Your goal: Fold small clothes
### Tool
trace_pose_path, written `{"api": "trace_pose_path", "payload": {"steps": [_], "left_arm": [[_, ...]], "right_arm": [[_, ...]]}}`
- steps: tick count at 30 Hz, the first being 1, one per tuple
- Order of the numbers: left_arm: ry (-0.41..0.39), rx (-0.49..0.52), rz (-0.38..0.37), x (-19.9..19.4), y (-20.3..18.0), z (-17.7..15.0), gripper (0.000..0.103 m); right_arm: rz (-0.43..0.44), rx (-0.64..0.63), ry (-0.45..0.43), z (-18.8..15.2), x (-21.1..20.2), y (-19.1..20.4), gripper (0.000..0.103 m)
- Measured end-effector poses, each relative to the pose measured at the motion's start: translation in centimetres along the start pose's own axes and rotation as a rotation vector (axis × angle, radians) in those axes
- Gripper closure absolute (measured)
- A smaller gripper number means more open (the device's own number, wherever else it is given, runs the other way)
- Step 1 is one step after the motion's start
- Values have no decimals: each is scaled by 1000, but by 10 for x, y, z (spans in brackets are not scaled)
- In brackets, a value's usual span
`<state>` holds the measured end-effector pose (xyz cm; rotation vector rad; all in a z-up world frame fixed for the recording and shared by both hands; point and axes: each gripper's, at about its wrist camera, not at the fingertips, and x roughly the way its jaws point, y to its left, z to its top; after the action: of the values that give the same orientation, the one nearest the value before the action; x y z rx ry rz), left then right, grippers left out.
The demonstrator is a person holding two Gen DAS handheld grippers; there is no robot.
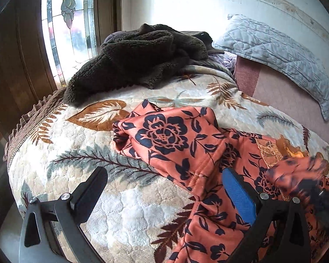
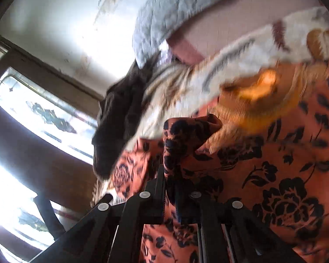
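Observation:
An orange garment with dark navy flowers (image 1: 186, 144) lies rumpled on a leaf-patterned bedspread (image 1: 81, 175). My left gripper (image 1: 164, 179) is open and empty, low over the bed, with its right finger (image 1: 239, 190) resting over the garment's edge. My right gripper (image 2: 170, 175) is shut on a bunched fold of the same garment (image 2: 186, 131) and holds it lifted; it appears blurred at the right edge of the left wrist view (image 1: 300, 175). The right wrist view is tilted and motion-blurred.
A dark brown fleece garment (image 1: 138, 59) is piled at the far end of the bed. A pale blue quilted pillow (image 1: 278, 54) leans on a pink headboard (image 1: 285, 92) at the right. A stained-glass window (image 1: 68, 22) and wood panelling stand to the left.

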<state>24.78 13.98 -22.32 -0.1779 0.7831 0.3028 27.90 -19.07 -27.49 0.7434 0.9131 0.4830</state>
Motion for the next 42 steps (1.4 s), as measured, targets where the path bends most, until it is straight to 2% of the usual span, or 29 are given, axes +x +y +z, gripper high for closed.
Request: {"api": "trace_pose_path", "payload": {"steps": [1,2,3,4,5,7,8,10,12,16,18,20,21,23,25,27,29,31,33,37,40,42], "left_arm": [[-2,-5,0,0,2,1,0],[-4,-10,-4,-1,4,2,0],[-5,-15,-9,-2,5,2,0],[-7,-18,-17,-3,5,3,0],[-8,-19,-29,-4,3,3,0],[-11,-8,-64,-6,-4,3,0],[-13,5,-83,-8,-9,2,0],[-3,35,-132,-10,-20,-1,0],[31,49,-199,-8,-30,-5,0],[129,79,-242,7,-50,-17,0],[188,114,-223,19,-62,-26,0],[247,181,-134,36,-75,-39,0],[274,208,-100,44,-79,-44,0],[309,216,-81,52,-80,-48,0],[286,173,-95,44,-70,-41,0],[197,109,-106,24,-48,-25,0],[86,15,-27,6,-13,-9,0],[24,-97,106,2,27,1,0],[63,-206,166,12,70,9,0],[138,-438,265,25,146,3,0],[162,-509,278,28,172,-1,0],[167,-514,277,28,176,-2,0]], "right_arm": [[-23,6,80,-9,15,-1,90],[-39,10,145,-20,26,-3,81],[-38,11,181,-26,29,-6,76],[-20,10,189,-27,31,-10,76],[5,6,186,-30,24,-13,71],[59,13,178,-32,2,-19,39],[78,21,145,-32,-12,-23,14],[122,25,39,-28,-46,-26,13],[139,50,-18,-22,-72,-38,13],[2,140,-161,-9,-106,-70,17],[-103,201,-152,-1,-108,-90,32],[-170,278,-64,3,-98,-114,35],[-198,307,-34,3,-92,-125,40],[-207,317,-22,5,-89,-130,43],[-178,264,-27,8,-92,-116,43],[-132,167,-36,5,-85,-91,42],[-125,64,-31,1,-78,-62,35],[-118,-36,-6,-3,-55,-29,30],[-119,-141,52,-11,-30,2,30],[-93,-287,160,-22,20,61,30],[-40,-305,226,-23,60,94,30],[-32,-241,230,-18,80,97,30]]}}
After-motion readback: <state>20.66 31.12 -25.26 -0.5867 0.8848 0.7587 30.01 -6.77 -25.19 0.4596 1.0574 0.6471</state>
